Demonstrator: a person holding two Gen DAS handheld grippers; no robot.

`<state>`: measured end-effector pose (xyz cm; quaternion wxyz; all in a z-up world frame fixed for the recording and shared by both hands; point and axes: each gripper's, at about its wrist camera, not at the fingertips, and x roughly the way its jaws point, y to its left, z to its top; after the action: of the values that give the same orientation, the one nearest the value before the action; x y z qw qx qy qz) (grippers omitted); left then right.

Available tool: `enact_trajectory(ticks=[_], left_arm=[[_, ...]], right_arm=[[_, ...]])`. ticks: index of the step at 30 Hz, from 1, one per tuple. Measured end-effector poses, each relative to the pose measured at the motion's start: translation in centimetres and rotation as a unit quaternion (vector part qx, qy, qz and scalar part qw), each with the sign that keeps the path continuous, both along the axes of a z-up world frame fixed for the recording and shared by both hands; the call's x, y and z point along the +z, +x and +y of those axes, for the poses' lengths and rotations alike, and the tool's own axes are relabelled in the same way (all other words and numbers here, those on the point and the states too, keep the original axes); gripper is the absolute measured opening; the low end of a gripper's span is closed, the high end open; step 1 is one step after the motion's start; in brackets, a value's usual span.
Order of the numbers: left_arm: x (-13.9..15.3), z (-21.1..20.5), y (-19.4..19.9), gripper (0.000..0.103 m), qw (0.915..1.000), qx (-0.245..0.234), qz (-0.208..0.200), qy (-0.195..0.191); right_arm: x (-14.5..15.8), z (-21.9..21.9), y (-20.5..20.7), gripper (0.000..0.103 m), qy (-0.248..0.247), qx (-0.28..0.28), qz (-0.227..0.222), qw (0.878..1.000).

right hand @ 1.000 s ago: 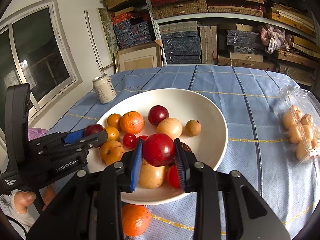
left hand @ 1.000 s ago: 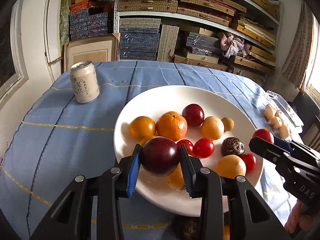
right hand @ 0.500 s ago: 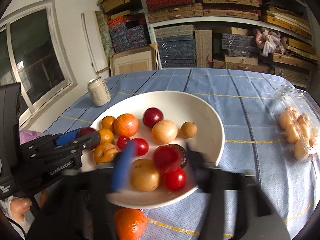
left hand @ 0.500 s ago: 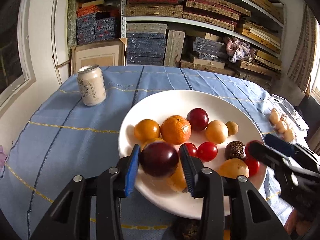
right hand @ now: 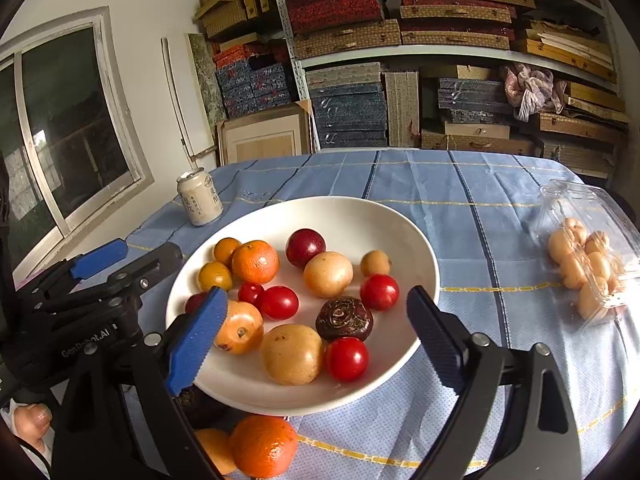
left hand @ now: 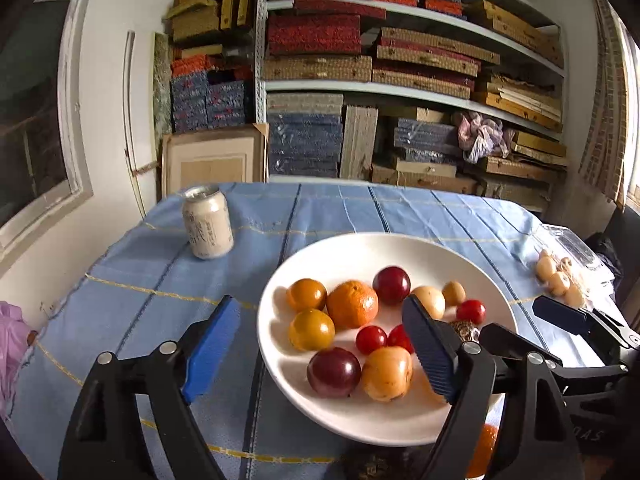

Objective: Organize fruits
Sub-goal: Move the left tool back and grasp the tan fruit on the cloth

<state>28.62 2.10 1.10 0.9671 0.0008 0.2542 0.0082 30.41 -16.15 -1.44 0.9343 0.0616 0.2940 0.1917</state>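
- Wide white ceramic plate sits on the blue striped tablecloth, loaded with round fruits – no long axis or heading to record.
- Left gripper: jaws have just been opening, now spread wide and empty; the dark purple plum lies on the plate at its near rim, between the fingers' line, untouched.
- Right gripper: jaws have just been opening, wide, holding nothing – the glossy red plum rests on the plate beside a tan round fruit.
- A rough-skinned orange mandarin lies off the plate, on the cloth at the near edge.

place: storeroom | shelves of stacked boxes | clothed table
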Motion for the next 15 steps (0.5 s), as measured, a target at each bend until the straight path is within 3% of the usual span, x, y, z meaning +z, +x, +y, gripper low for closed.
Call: enact_trajectory(ticks=[15], left_arm=[[1.1, 0.4, -2.8, 0.086, 0.9999, -0.009, -0.002, -0.003]], right_arm=[[2.5, -0.2, -3.1, 0.089, 0.023, 0.016, -0.016, 0.999]])
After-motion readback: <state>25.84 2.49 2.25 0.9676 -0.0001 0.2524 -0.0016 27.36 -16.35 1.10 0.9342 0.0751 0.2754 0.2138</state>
